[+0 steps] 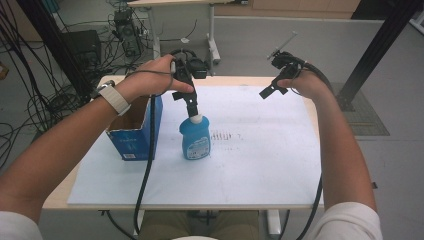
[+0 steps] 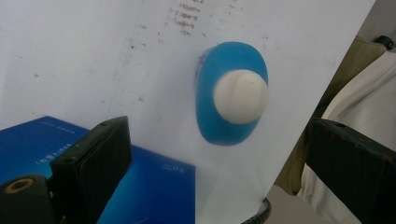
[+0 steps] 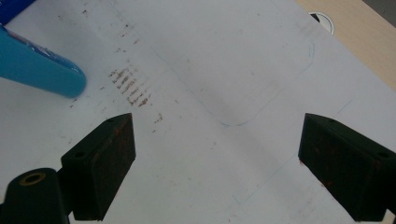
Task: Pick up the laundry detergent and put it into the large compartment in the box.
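Note:
A blue bottle (image 1: 195, 140) with a white cap (image 1: 196, 119) stands upright on the white sheet (image 1: 260, 160), left of centre. My left gripper (image 1: 192, 109) hangs straight above the cap and points down at it. In the left gripper view the cap (image 2: 241, 96) and the blue bottle (image 2: 219, 121) lie below, and my left gripper (image 2: 219, 163) stands open with its jaws wide apart and nothing between them. My right gripper (image 1: 270, 91) is raised over the back right of the sheet. In its own view my right gripper (image 3: 217, 163) is open over bare sheet.
A blue cardboard box (image 1: 134, 129), open at the top, stands just left of the bottle, near the table's left edge. Rust-coloured marks (image 3: 130, 86) stain the sheet beside the bottle (image 3: 37, 65). A cable hole (image 3: 322, 21) sits in the wooden tabletop. Cables and desk legs lie beyond the table.

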The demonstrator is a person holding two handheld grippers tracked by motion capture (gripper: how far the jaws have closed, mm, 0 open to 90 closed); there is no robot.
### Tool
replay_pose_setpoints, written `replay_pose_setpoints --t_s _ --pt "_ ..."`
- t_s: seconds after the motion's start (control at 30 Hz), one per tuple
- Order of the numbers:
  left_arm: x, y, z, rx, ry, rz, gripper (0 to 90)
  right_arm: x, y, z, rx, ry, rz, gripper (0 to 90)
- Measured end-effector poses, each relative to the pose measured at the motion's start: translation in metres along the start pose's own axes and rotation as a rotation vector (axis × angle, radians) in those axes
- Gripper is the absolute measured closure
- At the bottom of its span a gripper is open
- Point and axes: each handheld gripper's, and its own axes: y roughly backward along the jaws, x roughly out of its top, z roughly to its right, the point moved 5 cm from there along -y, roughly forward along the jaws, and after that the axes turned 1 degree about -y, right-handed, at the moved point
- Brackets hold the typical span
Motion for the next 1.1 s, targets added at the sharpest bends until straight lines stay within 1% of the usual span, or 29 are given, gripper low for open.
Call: replay_pose_setpoints --t_s 0.1,0.13,0.17,0.27,0.33,0.37,0.47,0.67,0.73,0.9,0.97,1.03,1.1 --pt "0.0 -0.002 0.002 0.006 0.014 0.009 7.6 0.0 0.0 0.0 0.001 0.0 0.0 11.0" --pt "0.0 -0.002 0.002 0.01 0.016 0.01 7.7 0.0 0.0 0.0 0.001 0.0 0.002 11.0" --pt "0.002 -0.003 0.002 0.011 0.009 0.005 7.7 0.0 0.0 0.0 0.001 0.001 0.0 11.0" --pt "0.001 -0.005 0.003 0.007 0.021 0.015 7.7 0.0 0.0 0.0 0.002 -0.001 0.002 11.0" --pt "0.003 -0.006 0.004 0.005 0.017 0.008 7.7 -0.001 0.0 0.0 0.001 0.0 0.004 11.0" --pt "0.003 -0.008 0.005 0.003 0.023 0.01 7.7 -0.001 0.0 0.0 0.001 -0.001 0.004 11.0" --pt "0.005 -0.011 0.007 0.007 0.016 -0.002 7.6 -0.001 0.0 0.0 0.001 0.003 0.005 11.0" --pt "0.008 -0.016 0.014 0.017 0.014 -0.001 7.9 0.0 0.0 -0.001 0.0 0.003 0.001 11.0" --pt "0.009 -0.017 0.015 0.018 0.005 -0.007 7.9 0.0 0.0 -0.002 0.002 0.006 0.005 11.0" --pt "0.01 -0.021 0.018 0.034 0.012 -0.013 7.9 0.001 0.0 -0.002 0.001 0.006 0.003 11.0" --pt "0.009 -0.022 0.018 0.03 0.016 -0.007 7.9 0.0 0.001 -0.003 0.0 0.005 0.004 11.0" --pt "0.01 -0.022 0.019 0.031 0.008 -0.012 7.9 0.0 0.001 -0.003 0.0 0.005 0.004 11.0" --pt "0.009 -0.023 0.019 0.027 0.009 -0.011 7.9 0.0 0.001 -0.003 -0.001 0.006 0.002 11.0"
